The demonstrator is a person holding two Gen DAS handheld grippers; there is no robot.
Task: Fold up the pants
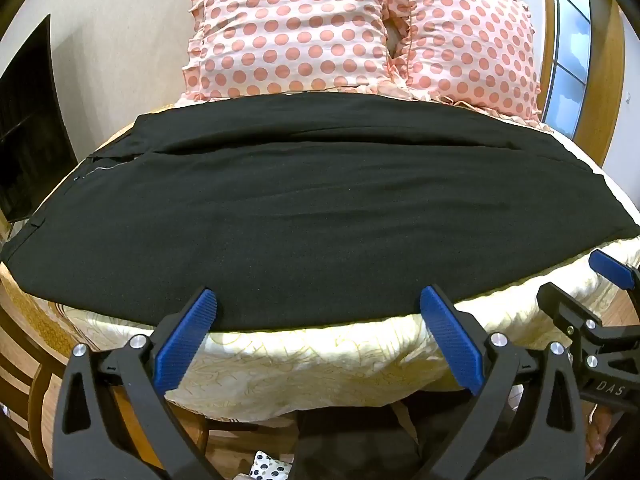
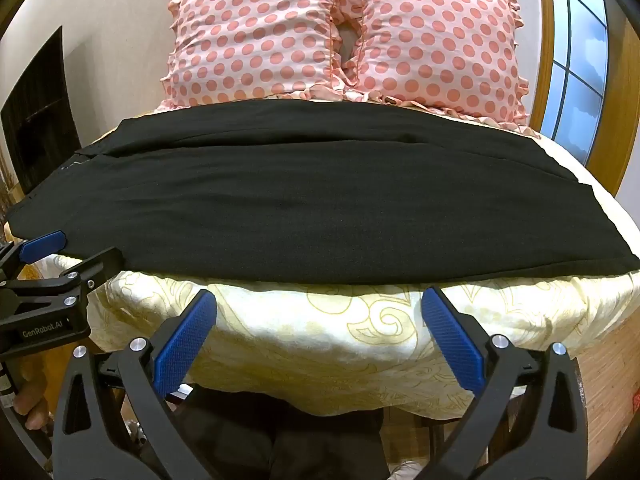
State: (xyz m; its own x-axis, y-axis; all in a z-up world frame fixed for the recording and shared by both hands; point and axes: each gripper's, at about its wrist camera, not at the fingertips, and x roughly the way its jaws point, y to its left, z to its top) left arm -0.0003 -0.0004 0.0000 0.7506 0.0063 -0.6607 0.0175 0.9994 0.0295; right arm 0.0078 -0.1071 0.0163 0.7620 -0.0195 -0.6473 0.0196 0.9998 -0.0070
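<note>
Since the black pants (image 1: pixel 312 216) lie flat across the middle of the frame on the bed (image 1: pixel 320 356), one leg over the other, you've more folds left; your left tongs (image 1: pixel 318 300) and right tongs (image 2: pixel 318 300) are spread wide, holding nothing.

I see my left gripper (image 1: pixel 318 300) as two black plastic arms with triangular cut-outs and silver round screws at the joints. Each finger carries a blue ribbed pad (image 1: pixel 186 344). My right gripper (image 2: pixel 319 300) has the same build: black arms, silver screws, blue textured pads (image 2: pixel 452 336). On the side of one body I read the white letters "DAS", on the other "GenRobot.AI". A little bare skin of my left hand (image 2: pixel 34 408) shows under the black housing.
</note>
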